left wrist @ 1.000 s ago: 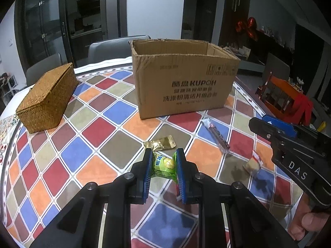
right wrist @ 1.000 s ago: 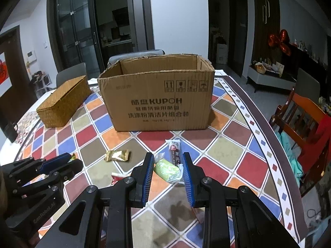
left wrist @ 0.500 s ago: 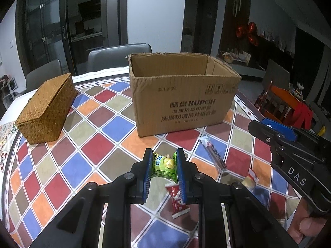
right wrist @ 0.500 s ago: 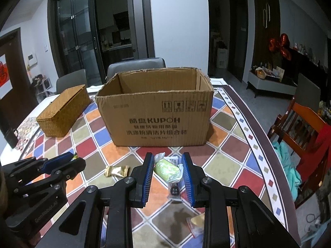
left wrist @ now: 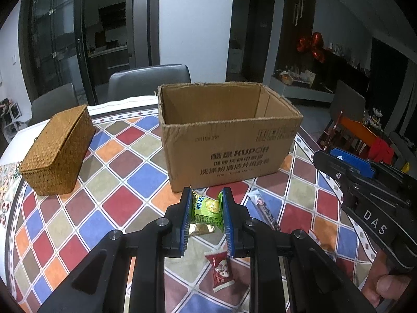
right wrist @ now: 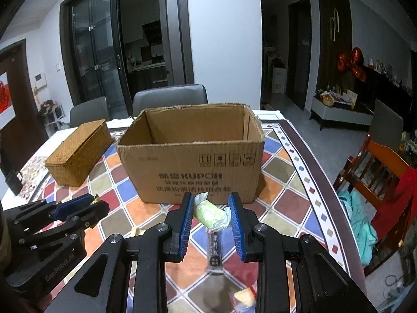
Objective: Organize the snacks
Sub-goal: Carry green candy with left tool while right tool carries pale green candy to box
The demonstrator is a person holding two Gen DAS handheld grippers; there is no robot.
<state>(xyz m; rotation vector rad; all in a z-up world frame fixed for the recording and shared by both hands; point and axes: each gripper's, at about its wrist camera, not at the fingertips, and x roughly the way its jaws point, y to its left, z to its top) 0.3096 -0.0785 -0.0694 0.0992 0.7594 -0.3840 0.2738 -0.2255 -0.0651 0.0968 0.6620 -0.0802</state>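
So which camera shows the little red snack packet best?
The left wrist view: the red snack packet lies in plain sight on the table, just beneath the left gripper. In the right wrist view I can't find it; the grippers hide that patch.

On the desk (left wrist: 130, 182), the cardboard box (left wrist: 229, 151) stands far centre, the wicker basket (left wrist: 57, 154) to its left; three snack packets lie near, before the box.
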